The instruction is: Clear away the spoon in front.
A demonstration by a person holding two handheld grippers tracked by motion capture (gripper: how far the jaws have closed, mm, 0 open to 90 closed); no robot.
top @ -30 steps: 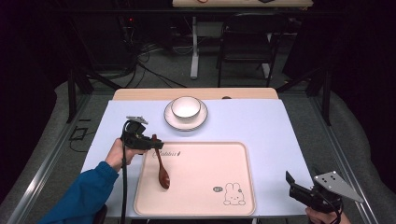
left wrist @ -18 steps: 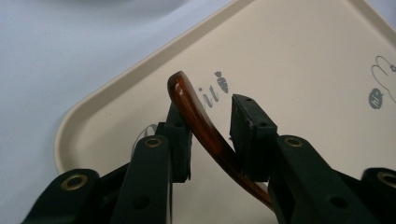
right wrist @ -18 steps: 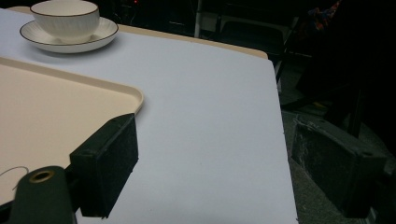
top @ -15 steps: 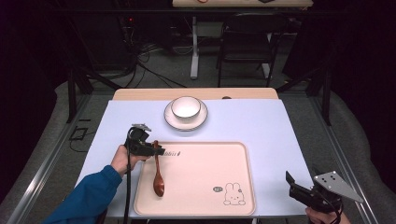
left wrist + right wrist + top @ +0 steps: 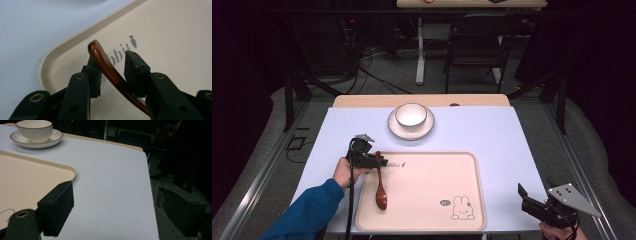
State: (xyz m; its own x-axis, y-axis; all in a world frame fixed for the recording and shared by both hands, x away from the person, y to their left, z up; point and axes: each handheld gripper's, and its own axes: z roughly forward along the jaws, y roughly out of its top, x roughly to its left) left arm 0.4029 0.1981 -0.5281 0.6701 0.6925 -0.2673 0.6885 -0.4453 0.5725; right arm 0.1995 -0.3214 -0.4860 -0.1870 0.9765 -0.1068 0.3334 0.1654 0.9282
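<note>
Bright, even overhead light falls on the table (image 5: pixel 492 135); the room beyond, toward twelve o'clock, is dark. Shadows are soft. The gripper views blur close up.

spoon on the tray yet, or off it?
On it. The spoon has its bowl resting on the tray; its handle runs up between the left gripper jaws, one pad apart from it.

The spoon (image 5: pixel 110 72) runs out of the left gripper view at the bottom edge, its bowl cut off behind the black jaws. Lettering (image 5: pixel 120 53) printed near the tray's (image 5: pixel 175 37) corner is partly covered by the handle and one pad. In the right gripper view, the tray (image 5: pixel 25 175) is cropped at the left edge. In the high view, the right gripper (image 5: pixel 532 202) sits at the bottom edge, its hand (image 5: pixel 557 234) mostly cut off.
</note>
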